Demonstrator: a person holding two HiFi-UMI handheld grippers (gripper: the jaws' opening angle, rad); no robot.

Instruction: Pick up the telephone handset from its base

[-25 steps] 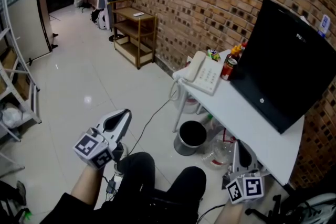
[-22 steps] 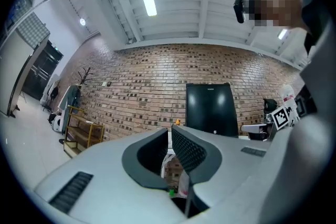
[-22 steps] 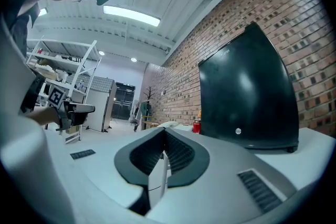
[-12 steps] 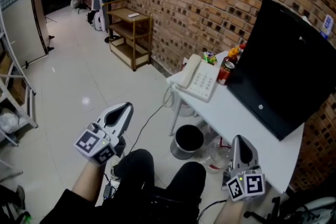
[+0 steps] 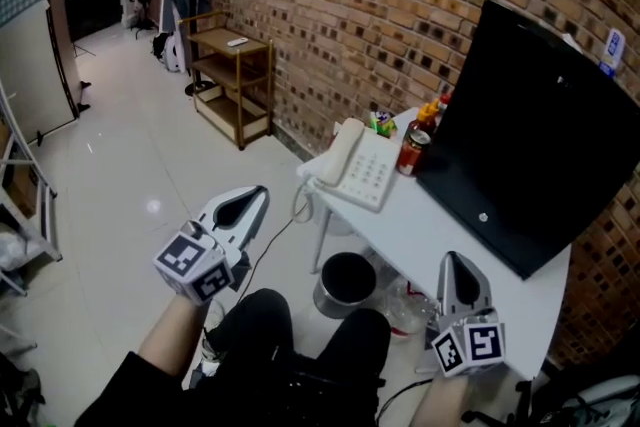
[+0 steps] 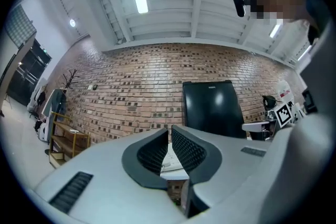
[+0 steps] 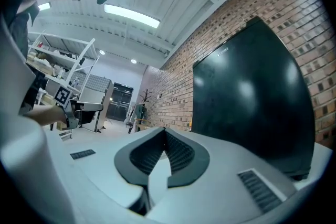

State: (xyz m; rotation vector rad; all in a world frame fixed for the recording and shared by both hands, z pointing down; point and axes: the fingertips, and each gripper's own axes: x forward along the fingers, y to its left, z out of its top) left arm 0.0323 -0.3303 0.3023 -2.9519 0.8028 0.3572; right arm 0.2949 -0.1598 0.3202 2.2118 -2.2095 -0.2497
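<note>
A white telephone (image 5: 358, 170) sits at the near left end of a white table (image 5: 450, 240), its handset (image 5: 338, 153) lying in the cradle along the base's left side. My left gripper (image 5: 262, 193) hovers over the floor, short of the table's left end, shut and empty. In the left gripper view the jaws (image 6: 169, 131) meet, with the telephone (image 6: 171, 161) showing low behind them. My right gripper (image 5: 455, 261) hangs at the table's near edge, well right of the phone. Its jaws (image 7: 164, 131) are also shut on nothing.
A large black monitor (image 5: 530, 135) fills the table's far right side. A red can (image 5: 411, 150) and small bottles stand between it and the phone. A dark bin (image 5: 345, 283) stands under the table. A wooden shelf (image 5: 232, 75) stands along the brick wall.
Both grippers have moved forward toward the table and a little upward. The phone and table now sit nearer and lower in the head view. Both stay shut.
</note>
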